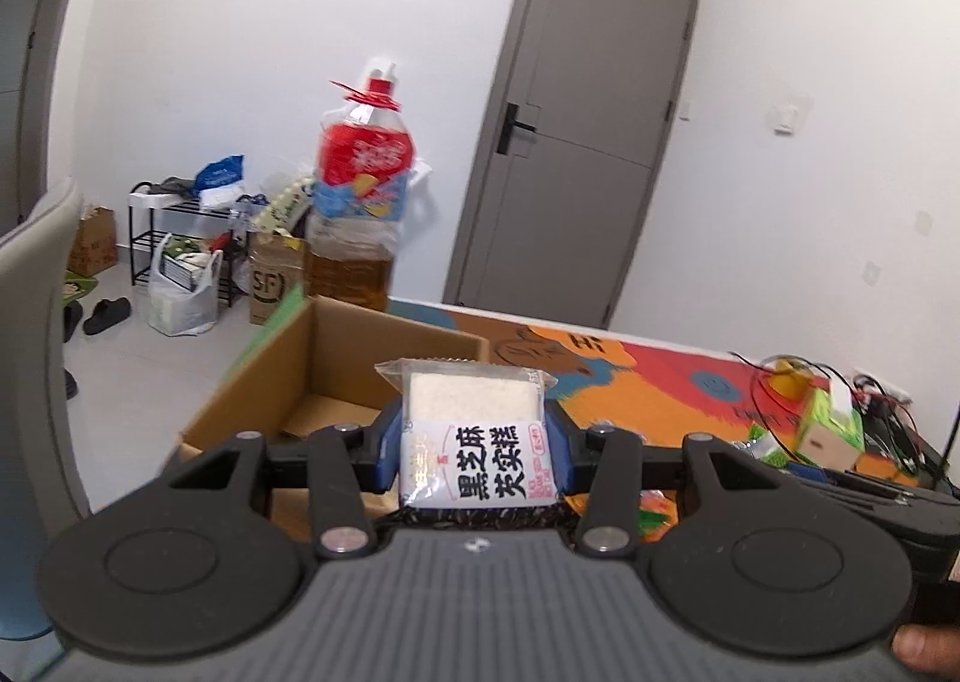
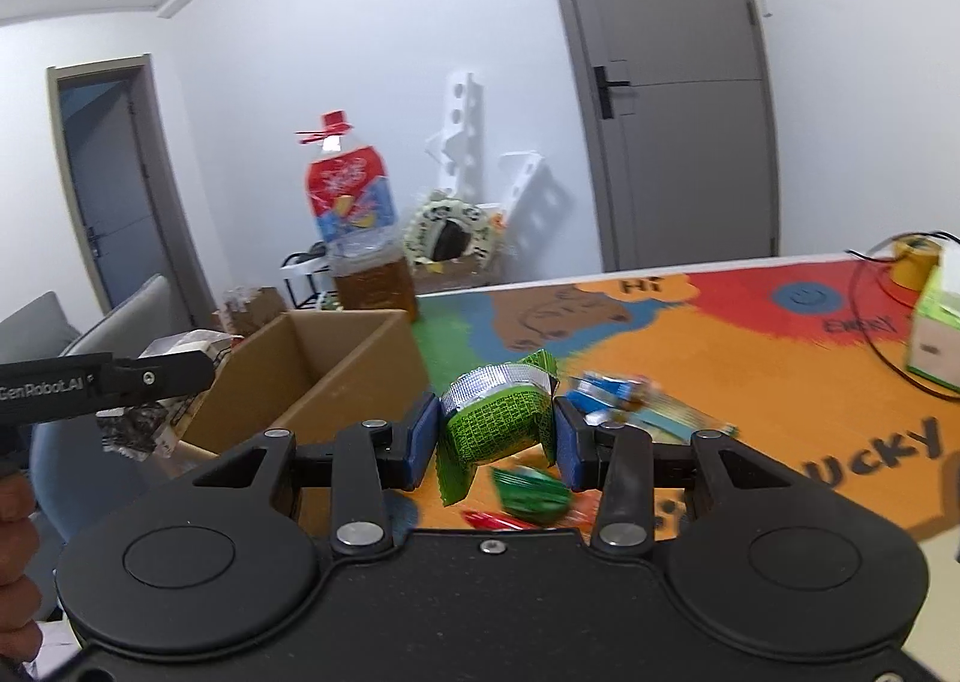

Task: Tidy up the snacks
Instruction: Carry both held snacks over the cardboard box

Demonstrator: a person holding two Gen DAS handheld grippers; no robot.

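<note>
My left gripper (image 1: 474, 451) is shut on a white snack packet (image 1: 474, 436) with black Chinese print, held above the near wall of an open cardboard box (image 1: 360, 358). My right gripper (image 2: 495, 430) is shut on a crumpled green snack packet (image 2: 495, 421), lifted over the table to the right of the same cardboard box (image 2: 336, 364). The left gripper's body (image 2: 108, 379) shows at the left edge of the right wrist view. Several loose snack packets (image 2: 624, 400) lie on the colourful tablecloth (image 2: 750, 358) below and beyond the right gripper.
A large oil bottle (image 1: 360, 196) with a red cap stands behind the box. A green-and-white carton (image 2: 936, 334), yellow tape and black cables sit at the table's far right. A grey chair (image 1: 36, 334) stands left of the table. A person's hand (image 2: 15, 556) shows at the lower left.
</note>
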